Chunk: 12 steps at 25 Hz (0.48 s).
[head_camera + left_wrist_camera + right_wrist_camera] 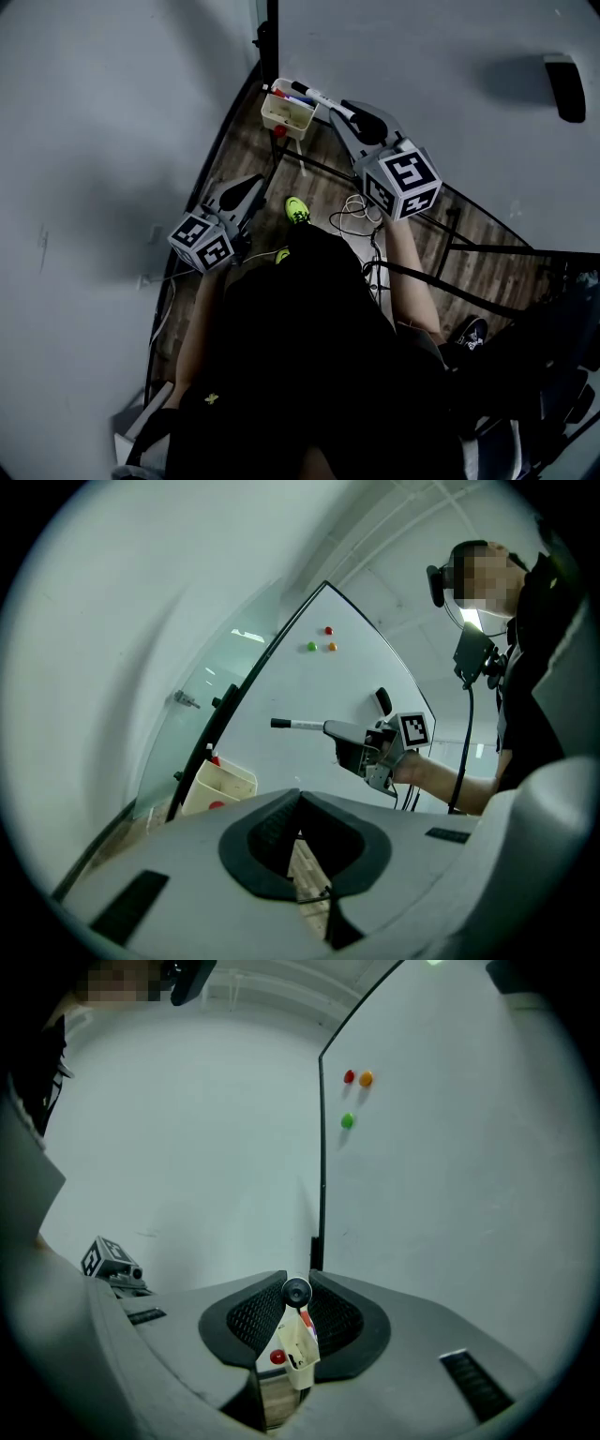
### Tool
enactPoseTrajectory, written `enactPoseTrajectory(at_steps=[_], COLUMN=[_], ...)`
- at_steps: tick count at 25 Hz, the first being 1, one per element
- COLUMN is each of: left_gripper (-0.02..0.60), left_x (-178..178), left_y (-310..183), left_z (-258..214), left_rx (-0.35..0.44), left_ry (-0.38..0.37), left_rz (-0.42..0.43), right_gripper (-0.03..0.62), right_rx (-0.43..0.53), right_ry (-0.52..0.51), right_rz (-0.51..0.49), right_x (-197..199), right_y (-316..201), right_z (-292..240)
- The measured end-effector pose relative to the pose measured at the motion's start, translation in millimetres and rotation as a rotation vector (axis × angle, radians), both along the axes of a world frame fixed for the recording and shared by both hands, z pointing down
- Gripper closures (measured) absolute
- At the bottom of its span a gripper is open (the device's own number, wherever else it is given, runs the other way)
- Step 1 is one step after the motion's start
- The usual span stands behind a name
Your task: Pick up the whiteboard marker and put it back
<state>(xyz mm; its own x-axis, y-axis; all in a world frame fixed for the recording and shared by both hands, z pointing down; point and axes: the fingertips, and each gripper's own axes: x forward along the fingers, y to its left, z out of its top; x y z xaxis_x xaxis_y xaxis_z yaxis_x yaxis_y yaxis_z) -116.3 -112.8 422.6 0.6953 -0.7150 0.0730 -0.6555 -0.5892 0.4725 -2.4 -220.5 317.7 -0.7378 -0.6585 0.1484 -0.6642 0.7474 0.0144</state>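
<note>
Two handheld grippers are in view. The right gripper [347, 109] has its jaws set narrow, clamped on the white-barrelled whiteboard marker with a black cap [319, 97]. In the right gripper view the marker's black end [296, 1291] sits between the ribbed pads [255, 1314]. The marker is held roughly level, capped end pointing far, above the cream rectangular plastic tray [281, 120] and clear of it. The tray is fixed at the lower corner of the white whiteboard [450, 66] and holds other markers.

The left gripper [249, 185] is near and to the left, well apart from the tray. Its jaw tips meet with nothing between them [300, 797].

Three round magnets are on the whiteboard: red [350, 1076], orange [366, 1079] and green [347, 1121]. A black eraser [564, 86] is on the board at far right. Wooden plank floor [319, 183] lies below.
</note>
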Motion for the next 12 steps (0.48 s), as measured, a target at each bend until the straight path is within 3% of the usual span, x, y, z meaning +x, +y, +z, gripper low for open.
enactPoseTrajectory(at_steps=[6, 12], left_gripper=[0.568, 0.568], left_x=[3.1, 7.1], left_y=[2.2, 5.3], left_z=[0.5, 4.2], left_rx=[-0.018, -0.023], left_ry=[0.054, 0.054], left_rz=[-0.005, -0.005], right_gripper=[0.525, 0.525], right_rx=[0.020, 0.022], right_ry=[-0.001, -0.006], right_rz=[-0.001, 0.001], right_x=[3.6, 7.4], right_y=[7.3, 11.8], right_z=[-6.9, -7.4])
